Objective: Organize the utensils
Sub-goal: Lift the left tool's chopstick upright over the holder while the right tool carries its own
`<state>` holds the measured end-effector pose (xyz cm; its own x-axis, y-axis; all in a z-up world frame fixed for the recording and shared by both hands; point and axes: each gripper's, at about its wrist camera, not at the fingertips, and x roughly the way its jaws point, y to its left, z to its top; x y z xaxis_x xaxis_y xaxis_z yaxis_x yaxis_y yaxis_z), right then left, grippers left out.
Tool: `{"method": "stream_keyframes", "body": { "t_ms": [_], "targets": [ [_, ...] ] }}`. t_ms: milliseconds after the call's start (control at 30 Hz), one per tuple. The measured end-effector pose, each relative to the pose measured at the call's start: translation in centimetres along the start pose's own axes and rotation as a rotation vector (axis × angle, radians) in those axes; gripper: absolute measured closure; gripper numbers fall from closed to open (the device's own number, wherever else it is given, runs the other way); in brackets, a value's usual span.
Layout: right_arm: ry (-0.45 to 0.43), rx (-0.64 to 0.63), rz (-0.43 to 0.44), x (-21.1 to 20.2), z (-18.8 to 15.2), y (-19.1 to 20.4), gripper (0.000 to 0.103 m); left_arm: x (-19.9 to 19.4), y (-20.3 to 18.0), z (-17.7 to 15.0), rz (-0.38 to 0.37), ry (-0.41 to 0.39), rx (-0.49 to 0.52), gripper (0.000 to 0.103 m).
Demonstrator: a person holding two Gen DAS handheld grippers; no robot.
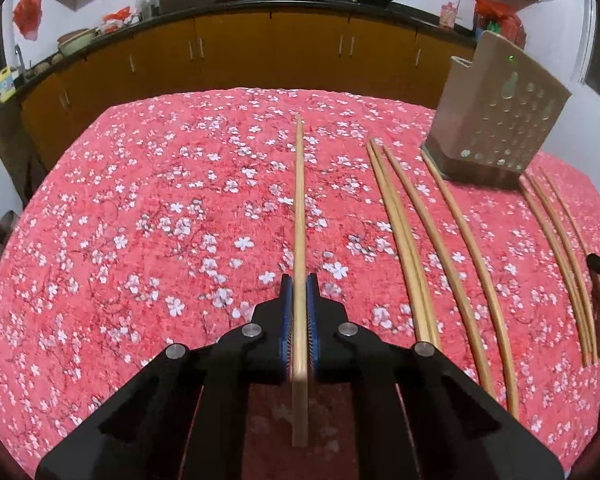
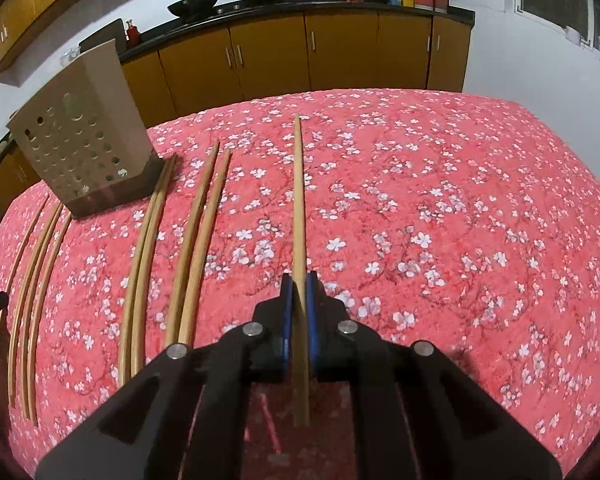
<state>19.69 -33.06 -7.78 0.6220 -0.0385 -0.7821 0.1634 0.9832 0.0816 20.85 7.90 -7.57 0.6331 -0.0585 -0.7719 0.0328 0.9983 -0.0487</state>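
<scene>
- Left gripper (image 1: 299,285): jaws closed on a chopstick (image 1: 299,200).
- Right gripper (image 2: 299,283): jaws clamp another chopstick (image 2: 298,200).
- Best to tilt each tip-down over the holder (image 2: 80,136).

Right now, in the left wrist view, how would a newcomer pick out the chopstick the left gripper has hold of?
Start at the perforated beige holder on the floral tablecloth. Loose chopsticks lie in front of it. The held chopstick is further left, alone, the only one clamped in the left gripper.
</scene>
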Motion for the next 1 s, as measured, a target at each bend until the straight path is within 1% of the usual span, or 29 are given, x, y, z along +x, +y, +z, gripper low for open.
{"method": "stream_keyframes", "body": {
  "t_ms": [167,267,467,533,600,733,1000],
  "targets": [
    [-0.001,-0.004,0.006,-0.7,-0.6,-0.1,0.093,-0.8,0.3,-0.9,-0.018,0.000,0.003,0.095],
    [0.000,-0.003,0.006,-0.9,-1.0,0.2,0.093,-1.1,0.2,-1.5,-0.015,-0.002,0.005,0.095],
    [0.000,-0.014,0.007,-1.1,-1.1,0.3,0.095,-1.3,-0.2,-1.7,0.004,0.001,0.021,0.095],
    [-0.017,-0.005,0.019,-1.7,-1.0,0.0,0.095,-1.4,-0.2,-1.7,0.013,0.011,0.028,0.095],
    [-0.044,0.000,0.029,-2.7,-0.8,-0.2,0.095,-1.7,-0.2,-1.5,0.013,0.004,0.026,0.095],
    [-0.123,0.007,0.044,-5.6,0.2,-0.6,0.095,-4.1,0.4,-0.6,0.013,-0.053,0.014,0.095],
    [-0.266,0.020,0.051,-9.9,2.5,-1.2,0.095,-9.4,1.0,2.3,0.006,-0.220,-0.019,0.095]
  ]
}}
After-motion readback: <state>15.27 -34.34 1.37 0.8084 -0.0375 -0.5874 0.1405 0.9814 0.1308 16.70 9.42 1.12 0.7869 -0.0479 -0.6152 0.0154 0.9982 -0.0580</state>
